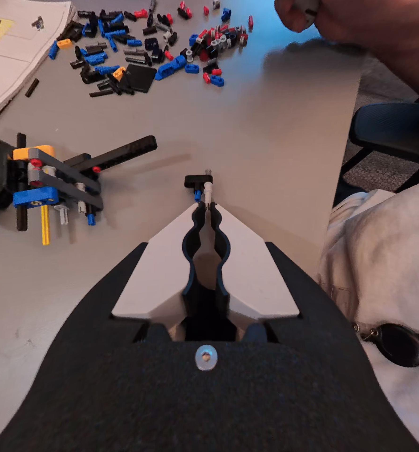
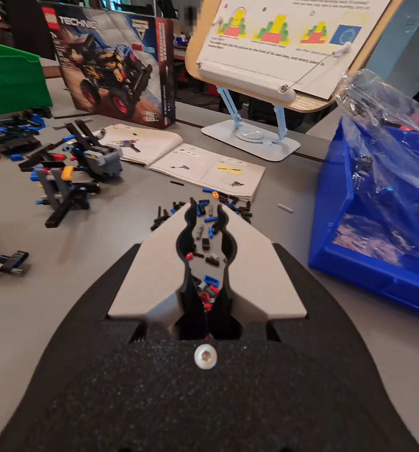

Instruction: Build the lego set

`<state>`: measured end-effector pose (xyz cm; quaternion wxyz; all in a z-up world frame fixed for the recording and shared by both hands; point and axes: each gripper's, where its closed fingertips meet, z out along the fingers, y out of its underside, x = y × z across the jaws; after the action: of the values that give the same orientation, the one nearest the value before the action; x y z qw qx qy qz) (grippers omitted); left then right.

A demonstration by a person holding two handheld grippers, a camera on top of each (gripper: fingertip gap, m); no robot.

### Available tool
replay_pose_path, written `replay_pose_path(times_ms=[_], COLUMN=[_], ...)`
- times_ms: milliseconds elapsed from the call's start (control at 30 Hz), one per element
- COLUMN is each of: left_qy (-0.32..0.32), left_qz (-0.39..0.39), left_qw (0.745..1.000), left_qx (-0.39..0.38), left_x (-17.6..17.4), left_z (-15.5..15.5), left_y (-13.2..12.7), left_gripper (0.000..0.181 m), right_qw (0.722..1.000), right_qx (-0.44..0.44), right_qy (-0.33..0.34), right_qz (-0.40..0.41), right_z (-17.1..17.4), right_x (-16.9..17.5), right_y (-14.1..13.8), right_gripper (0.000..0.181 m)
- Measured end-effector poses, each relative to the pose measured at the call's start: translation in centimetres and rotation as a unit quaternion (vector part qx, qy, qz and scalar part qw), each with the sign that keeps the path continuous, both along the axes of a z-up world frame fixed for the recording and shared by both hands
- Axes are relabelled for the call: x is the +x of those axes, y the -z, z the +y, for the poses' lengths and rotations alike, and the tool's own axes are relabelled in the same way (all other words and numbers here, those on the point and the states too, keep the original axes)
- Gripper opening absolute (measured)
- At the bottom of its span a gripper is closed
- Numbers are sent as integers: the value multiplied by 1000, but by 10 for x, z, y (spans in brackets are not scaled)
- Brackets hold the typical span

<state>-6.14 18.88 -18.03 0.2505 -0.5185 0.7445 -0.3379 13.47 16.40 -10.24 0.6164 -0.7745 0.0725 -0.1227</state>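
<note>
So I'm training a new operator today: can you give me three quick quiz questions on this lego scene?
1. True or false: the left tongs are shut on a white pin of the small black piece.
2. What do the open right tongs hover above?
A. loose parts
B. blue bin
C. instruction booklet
3. What colour is the axle sticking out of the part-built model?

Key: 1 true; 2 A; 3 yellow.
</note>
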Motion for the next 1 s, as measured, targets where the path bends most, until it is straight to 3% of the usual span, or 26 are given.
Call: replay_pose_path(times_ms=[33, 133, 233, 333, 467, 567, 667, 767, 900, 1000], left_qy=[-1, -6, -8, 34, 100, 126, 126, 114, 122, 128], left_qz=[0, -2, 4, 22, -11, -11, 28, 83, 133, 145], left_qw=[1000, 1000, 1000, 998, 990, 991, 990, 985, 979, 977], left_qx=[3, 11, 1, -43, -101, -52, 64, 95, 97, 93], left_x=[1, 3, 2, -10, 3, 58, 140, 214, 268, 286], left_z=[0, 2, 3, -4, 5, 29, 62, 79, 77, 75], left_y=[0, 1, 1, -11, -92, -133, -120, -86, -46, -29], left_gripper=[3, 3, 18, 29, 30, 22, 25, 33, 38, 39], right_qw=[1000, 1000, 1000, 999, 999, 998, 998, 998, 999, 999], right_qx=[-2, -5, -2, 6, 13, 19, 25, 17, 5, 6], right_qy=[3, 3, -1, -6, -15, -21, -27, -29, -34, -35], right_qz=[-2, 3, 15, 31, 48, 60, 59, 51, 38, 38], right_z=[0, 1, 1, 1, 0, -1, -1, 0, 2, 2], right_x=[2, 5, 5, 5, 6, 6, 4, 2, -1, -2], right_y=[1, 5, 6, 5, 5, 4, 3, 4, 6, 6], right_gripper=[16, 16, 16, 15, 15, 15, 14, 15, 15, 14])
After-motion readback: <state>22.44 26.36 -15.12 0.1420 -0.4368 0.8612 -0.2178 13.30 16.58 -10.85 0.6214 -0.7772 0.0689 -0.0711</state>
